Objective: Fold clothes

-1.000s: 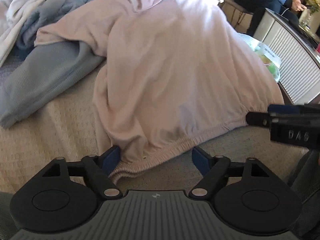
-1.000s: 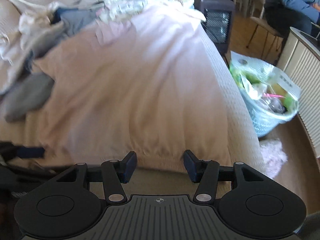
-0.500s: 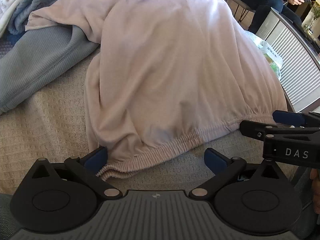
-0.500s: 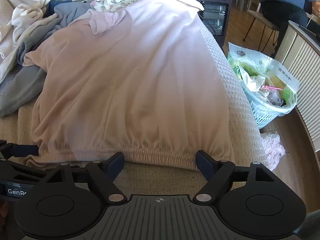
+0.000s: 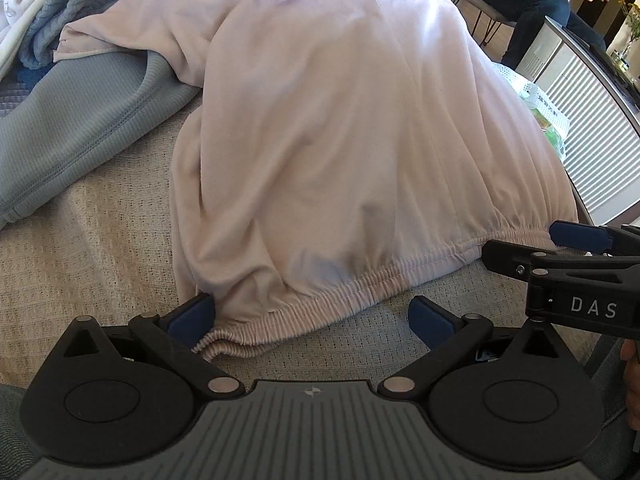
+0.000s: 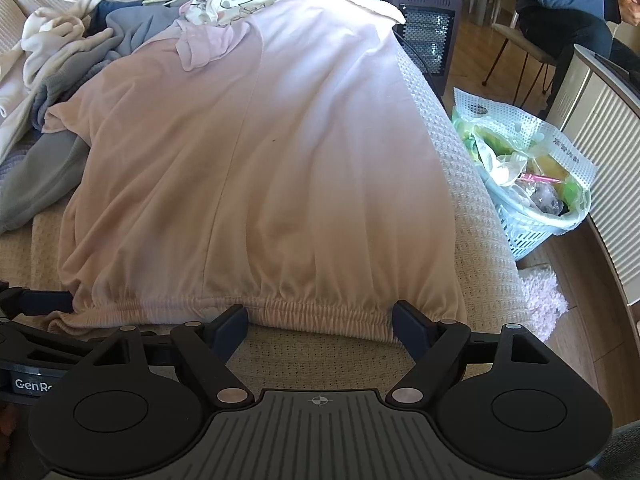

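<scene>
Garment lay spread flat on the bed, unfolded, both my grippers, left and right, spread wide at its waistband, every fold left to do.

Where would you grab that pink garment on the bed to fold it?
Probably by the gathered elastic hem of the pink garment, coming from the near edge. That band lies flat and thick across the beige bedspread, facing both open grippers: the left gripper at one corner, the right gripper toward the other.
</scene>
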